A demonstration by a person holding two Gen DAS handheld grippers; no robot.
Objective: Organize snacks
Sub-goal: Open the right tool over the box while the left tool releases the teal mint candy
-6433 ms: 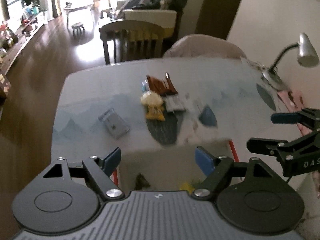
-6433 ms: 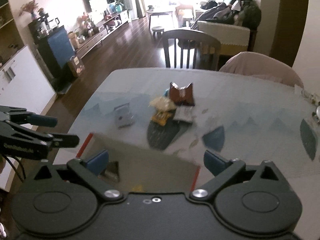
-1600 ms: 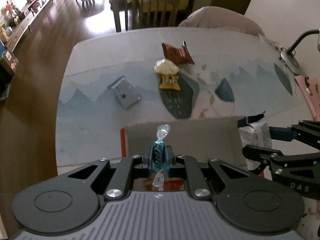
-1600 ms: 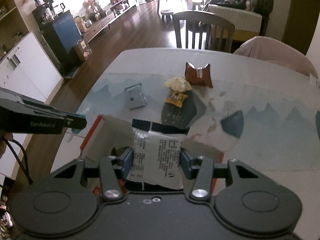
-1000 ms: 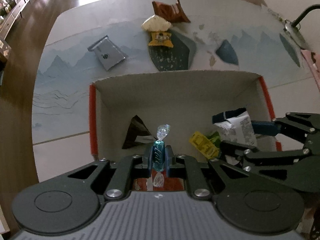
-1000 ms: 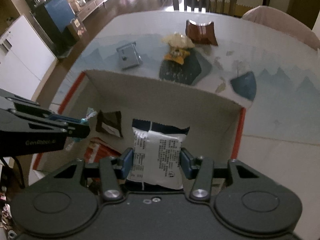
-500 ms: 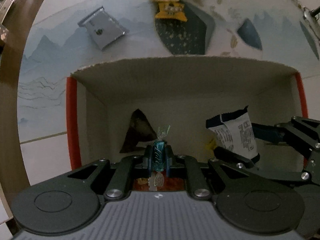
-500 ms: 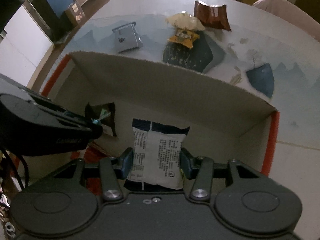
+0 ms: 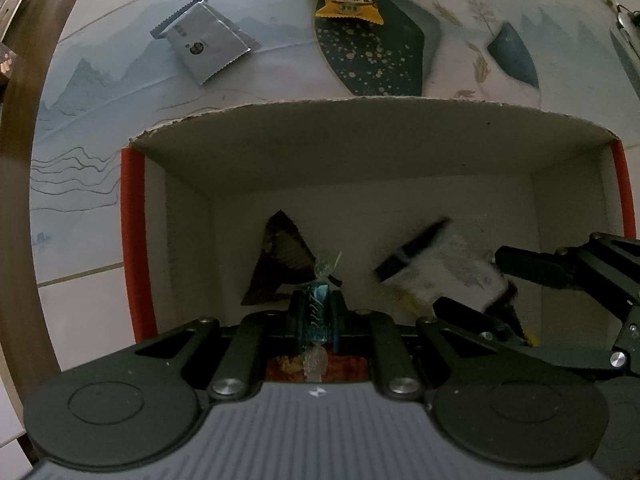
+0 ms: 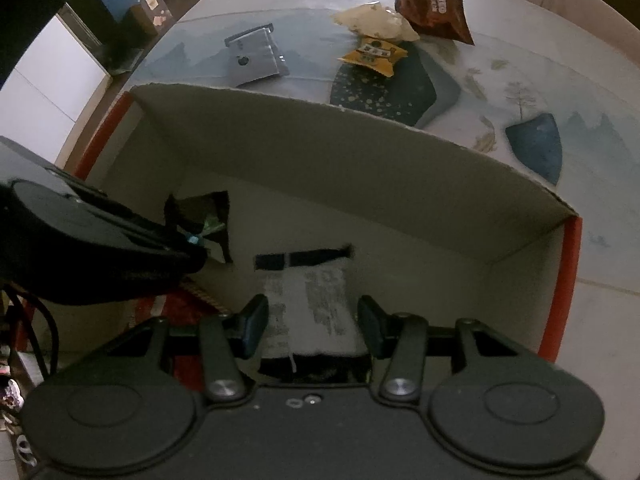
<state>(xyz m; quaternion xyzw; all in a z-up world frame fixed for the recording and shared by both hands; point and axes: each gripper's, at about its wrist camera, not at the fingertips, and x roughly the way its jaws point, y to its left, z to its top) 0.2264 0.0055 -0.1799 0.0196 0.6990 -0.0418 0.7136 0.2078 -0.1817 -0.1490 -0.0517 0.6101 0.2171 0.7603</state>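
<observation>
A cardboard box with red outer sides (image 9: 360, 144) (image 10: 320, 148) stands open below both grippers. My left gripper (image 9: 316, 312) is shut on a teal wrapped candy (image 9: 317, 312) inside the box. My right gripper (image 10: 312, 324) is open, and the white snack packet with a dark top edge (image 10: 308, 300) (image 9: 444, 268) is blurred between its jaws, free of them. A dark triangular packet (image 9: 280, 264) (image 10: 200, 216) lies on the box floor. On the table beyond lie a grey packet (image 9: 204, 48) (image 10: 254, 58), a yellow packet (image 9: 348, 0) (image 10: 374, 54), a cream packet (image 10: 372, 20) and a brown packet (image 10: 432, 4).
A red packet (image 9: 316, 366) lies in the box under the left gripper. The tablecloth (image 9: 420, 52) has blue mountain and dark patterns. The table's left edge (image 9: 20, 160) drops to a wooden floor. A pale chair back (image 10: 576, 4) stands at the far right.
My right gripper has opened and the white packet has slipped from its jaws into the box. Both grippers have sunk lower into the box. The left stays shut on the candy.
</observation>
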